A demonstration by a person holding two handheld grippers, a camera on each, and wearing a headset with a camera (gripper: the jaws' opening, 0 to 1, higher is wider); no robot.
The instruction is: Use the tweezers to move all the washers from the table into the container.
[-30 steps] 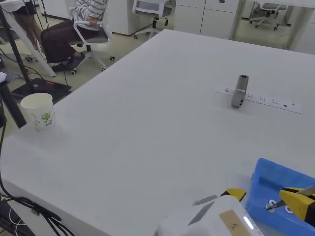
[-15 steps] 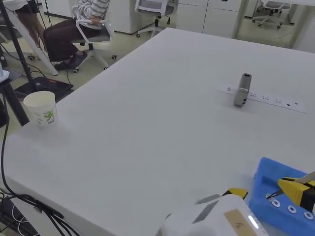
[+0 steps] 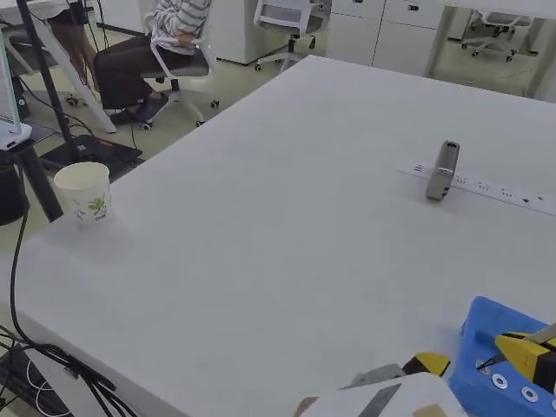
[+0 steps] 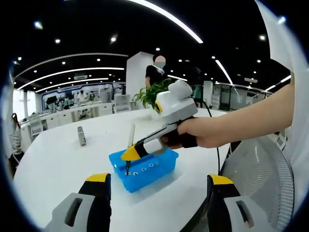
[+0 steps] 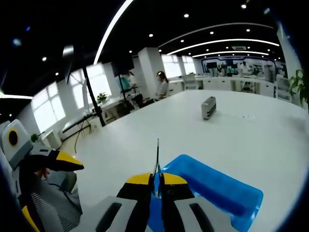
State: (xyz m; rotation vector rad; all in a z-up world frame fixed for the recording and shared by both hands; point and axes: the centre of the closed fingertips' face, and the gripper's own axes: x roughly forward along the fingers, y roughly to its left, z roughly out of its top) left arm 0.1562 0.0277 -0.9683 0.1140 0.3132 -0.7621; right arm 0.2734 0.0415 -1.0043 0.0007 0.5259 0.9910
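Right gripper (image 5: 157, 180) is over the near edge of the shallow blue plastic container (image 5: 212, 191), its two yellow-tipped jaws pinched tight together on the thin metal tweezers (image 5: 157, 154), which stick straight out ahead of them. From the left gripper view you get the pose. A bare hand (image 4: 193, 133) wraps the white handle with the forearm coming in level from the right, and the right gripper (image 4: 130, 153) slopes down towards the container (image 4: 145, 166). The tweezers' dark tip (image 4: 127, 169) points down into it. Small round metal washers (image 4: 142, 169) lie in a row on the container floor, just beside that tip. Whether the tip has one pinched, I cannot tell.

Left gripper (image 4: 158, 179) is held back on the near side of the container. Its jaws are spread wide and grip nothing, with the container showing in the gap between them. In the head view its yellow tip (image 3: 430, 363) sits just beside the container's (image 3: 486, 314) left edge, low over the white table (image 3: 261, 226), and the right gripper (image 3: 512, 347) is above the washers (image 3: 499, 380).

Beyond the container, well apart from it, a grey oblong device (image 3: 441, 169) lies on the table. Far off to the container's left, a white paper cup (image 3: 82, 193) stands upright by the table's edge.
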